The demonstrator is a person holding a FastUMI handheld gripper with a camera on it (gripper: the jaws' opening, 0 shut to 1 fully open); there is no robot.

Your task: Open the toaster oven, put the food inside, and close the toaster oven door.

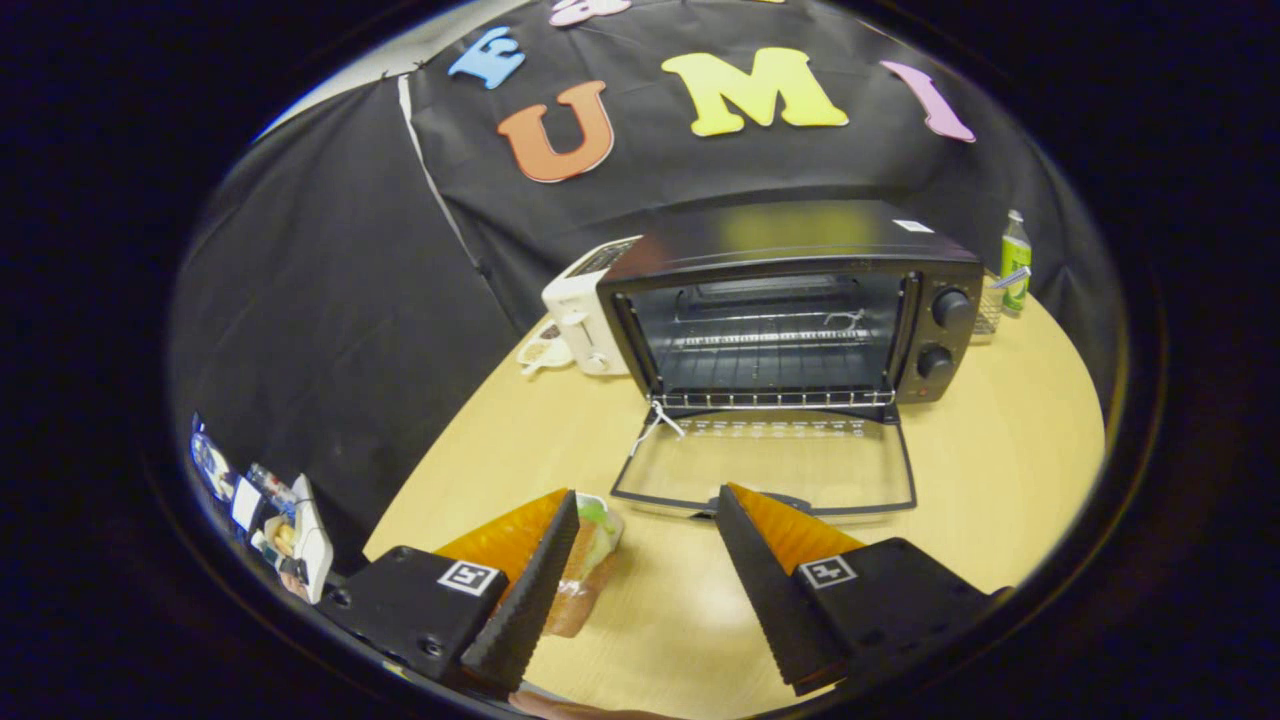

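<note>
A gripper (648,520) hangs over a pale wooden bench (1000,480), its two fingers (530,590) spread wide apart with nothing pinched between them. A wrapped sandwich (590,560) lies on the bench just beside the left finger, partly hidden behind it and poking out on its inner side; whether the finger touches it cannot be told. Beyond the fingers stands a black toaster oven (790,300) with its glass door (770,465) folded down flat onto the bench, the door's front edge just ahead of the fingertips. A wire rack (770,340) shows inside the oven's cavity, and two round knobs (950,308) sit one above the other on its right panel. A white toaster (585,320) stands close by the oven's left side. A green bottle (1015,260) stands behind the oven to the right.
</note>
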